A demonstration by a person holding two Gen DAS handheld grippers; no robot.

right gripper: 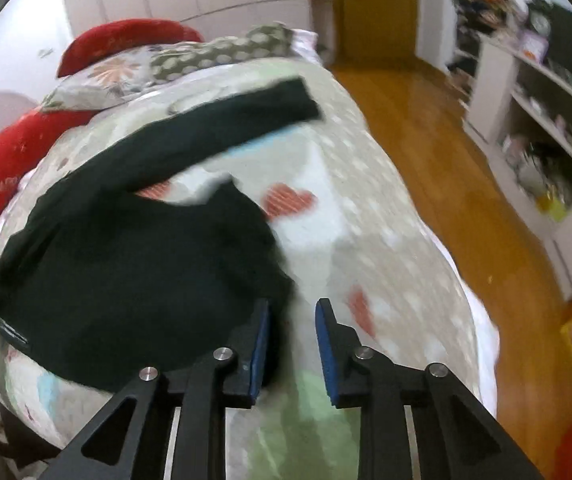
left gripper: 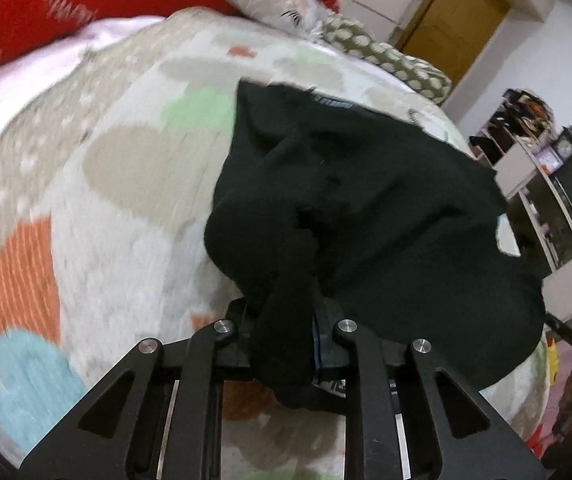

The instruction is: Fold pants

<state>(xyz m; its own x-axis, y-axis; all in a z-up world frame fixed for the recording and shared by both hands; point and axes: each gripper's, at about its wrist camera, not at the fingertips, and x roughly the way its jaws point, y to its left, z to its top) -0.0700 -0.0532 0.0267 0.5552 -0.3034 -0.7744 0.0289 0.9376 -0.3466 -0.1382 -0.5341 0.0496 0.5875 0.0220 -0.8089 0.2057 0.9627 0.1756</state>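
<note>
The bed (right gripper: 385, 216), covered by a patterned blanket, carries the black pants (right gripper: 134, 264), which lie bunched and uneven with one leg stretched toward the pillows (right gripper: 190, 60); folding appears barely begun, with no neat fold visible. The left tongs (left gripper: 286, 344) are clamped on a gathered wad of pants fabric and point steeply downward. The right tongs (right gripper: 291, 344) stand partly open and empty beside the pants' edge.
</note>
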